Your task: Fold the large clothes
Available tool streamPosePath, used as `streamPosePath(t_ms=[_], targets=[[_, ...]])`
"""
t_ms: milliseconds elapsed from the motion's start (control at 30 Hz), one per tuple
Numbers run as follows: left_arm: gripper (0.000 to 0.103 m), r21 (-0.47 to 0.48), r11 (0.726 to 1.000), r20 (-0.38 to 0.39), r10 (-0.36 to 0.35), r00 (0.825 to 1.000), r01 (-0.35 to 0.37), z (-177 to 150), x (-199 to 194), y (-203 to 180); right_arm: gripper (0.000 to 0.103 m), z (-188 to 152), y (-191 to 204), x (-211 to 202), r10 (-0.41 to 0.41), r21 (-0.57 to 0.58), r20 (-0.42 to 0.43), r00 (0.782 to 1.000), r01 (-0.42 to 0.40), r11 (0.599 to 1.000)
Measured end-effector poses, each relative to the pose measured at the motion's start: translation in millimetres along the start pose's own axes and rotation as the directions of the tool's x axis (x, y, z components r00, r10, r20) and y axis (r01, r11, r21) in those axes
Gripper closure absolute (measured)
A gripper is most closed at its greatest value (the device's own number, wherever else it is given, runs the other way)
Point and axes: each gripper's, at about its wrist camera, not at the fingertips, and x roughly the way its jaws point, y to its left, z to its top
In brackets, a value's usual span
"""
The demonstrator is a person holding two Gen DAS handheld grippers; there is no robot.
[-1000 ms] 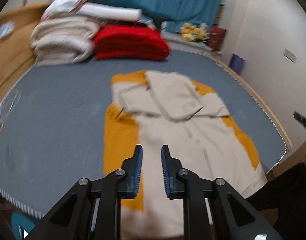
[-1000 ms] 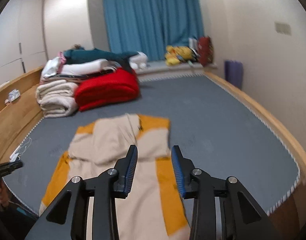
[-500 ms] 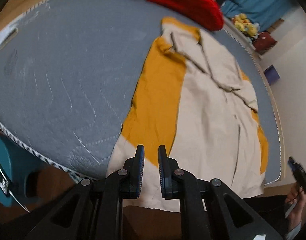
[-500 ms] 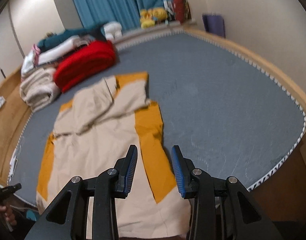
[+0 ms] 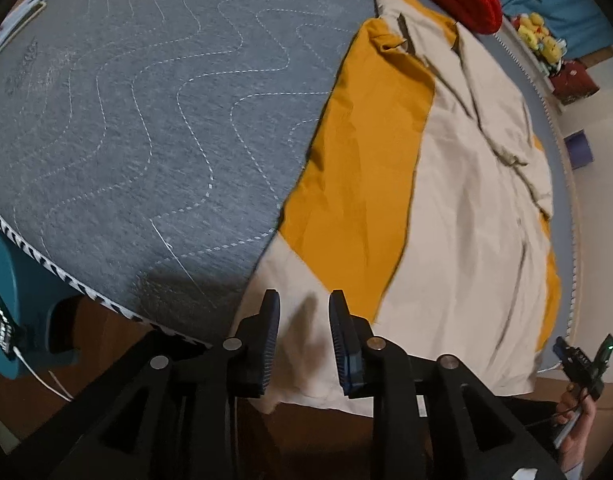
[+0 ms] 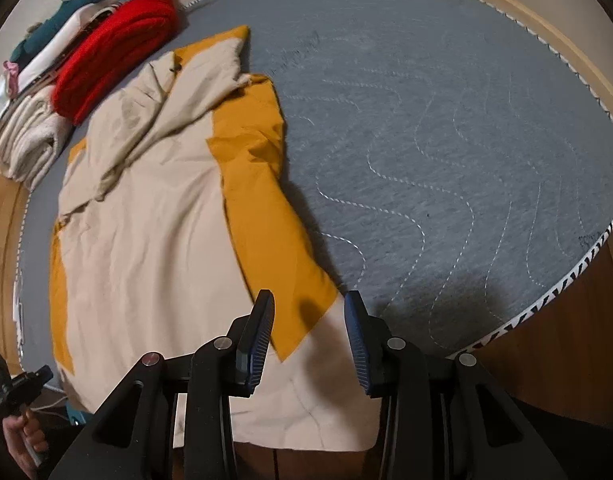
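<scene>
Left tool [image 5: 302, 332] hangs over the near left corner of the coat [image 5: 458, 208], its two fingers parted with cream cloth showing in the gap, nothing pinched between them. Right tool [image 6: 308, 332] hangs over the near right corner [image 6: 326, 344] in the same way, opened wider, and holds nothing

The coat lies flat on the grey bed [image 5: 126, 120], front up, cream down the middle with an orange band along each side. Its hem [image 6: 306, 428] hangs just over the near edge of the mattress. The sleeves look already crossed over the chest

The step in hand seems to be taking both hem corners. To do it well, I would lower each tool until one finger slides under the hem where it overhangs, catch all the layers together, and close both at matching spots so the fold line comes out straight. Lift both evenly; a heavy coat will likely sag in the middle otherwise

Its long axis runs away from the tools, collar [image 6: 174, 64] pointing at the red blanket [image 6: 114, 48] and the pile of folded bedding [image 6: 26, 144], hem toward the person
</scene>
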Motion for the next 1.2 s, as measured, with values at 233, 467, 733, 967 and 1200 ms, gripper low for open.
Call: streamPosePath(t_ms=[233, 467, 733, 967, 1200], targets=[[0.068, -0.002, 1.0, -0.059, 0.02, 0.998, -0.02, 10, 18, 12, 0.059, -3, -9, 19, -0.026, 0.029, -0.062, 0.998, 0.028, 0.999], [0.066, 0.009, 0.999, -0.098, 0.049, 0.994, -0.049, 12, 31, 17, 0.051, -8, -3, 42, -0.043, -0.014, -0.13, 0.991, 0.041, 0.999], [0.066, 0.069, 0.994, -0.091, 0.086, 0.992, -0.08, 12, 36, 5, 0.048, -13, -7, 57, -0.07, -0.017, -0.166, 0.984, 0.068, 0.998], [0.092, 0.126, 0.992, -0.086, 0.032, 0.996, -0.021, 5, 32, -9, 0.078, -21, 8, 55, -0.068, -0.095, -0.173, 0.983, 0.052, 0.994], [0.087, 0.117, 0.993, -0.118, 0.045, 0.992, -0.031, 1, 39, -8, 0.086, -26, 2, 45, -0.034, -0.096, -0.176, 0.984, 0.017, 0.995]])
